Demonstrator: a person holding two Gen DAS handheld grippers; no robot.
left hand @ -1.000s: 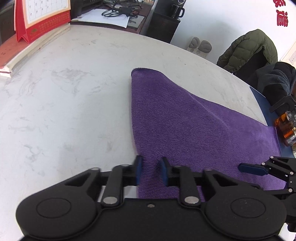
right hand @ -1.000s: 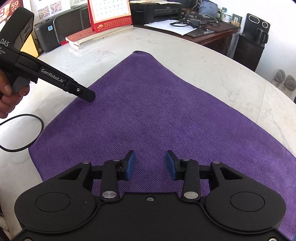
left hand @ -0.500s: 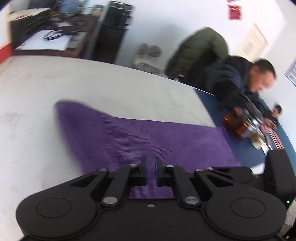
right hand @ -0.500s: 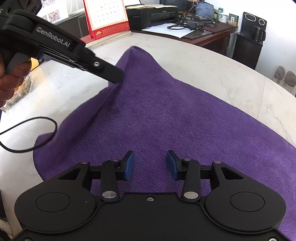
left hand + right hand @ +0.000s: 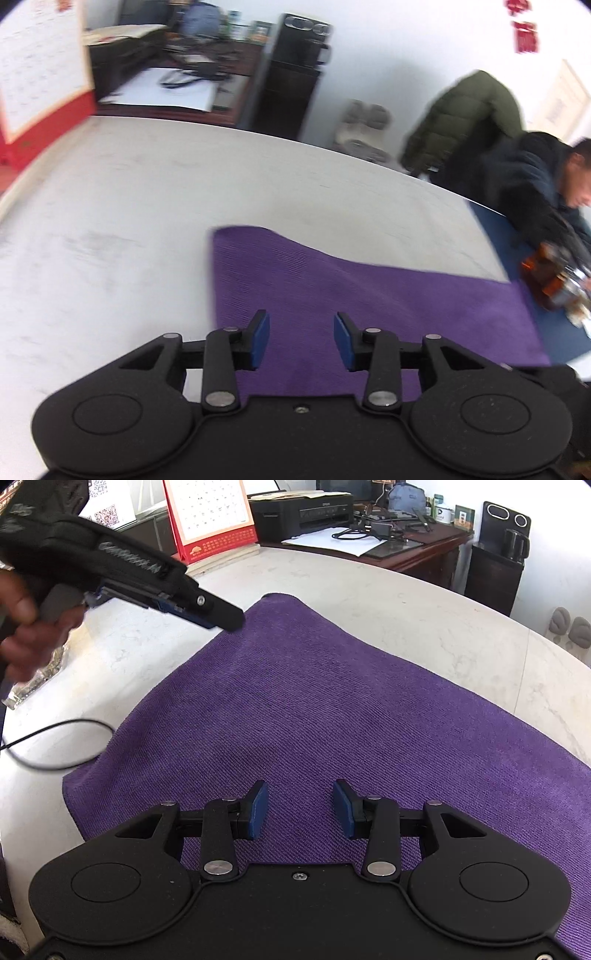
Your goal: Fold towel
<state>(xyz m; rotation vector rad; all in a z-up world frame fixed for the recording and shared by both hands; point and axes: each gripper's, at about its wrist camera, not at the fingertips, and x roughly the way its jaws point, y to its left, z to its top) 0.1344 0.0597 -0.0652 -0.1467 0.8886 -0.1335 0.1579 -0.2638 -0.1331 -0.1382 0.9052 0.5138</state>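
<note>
Both grippers, left (image 5: 301,341) just opened, right (image 5: 300,808), jaws partly apart, empty above purple towel (image 5: 314,709).

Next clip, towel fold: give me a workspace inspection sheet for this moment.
Surface: pale marble table, round-edged.
Job's things: purple towel lying spread, no fold showing.
Clutter: red desk calendar at the far edge.
Grippers: left gripper open, just been opening, nothing between its fingers; right gripper open above the towel.
Cables: black cable looped beside the towel.
Surroundings: printer on a desk; seated person.
</note>
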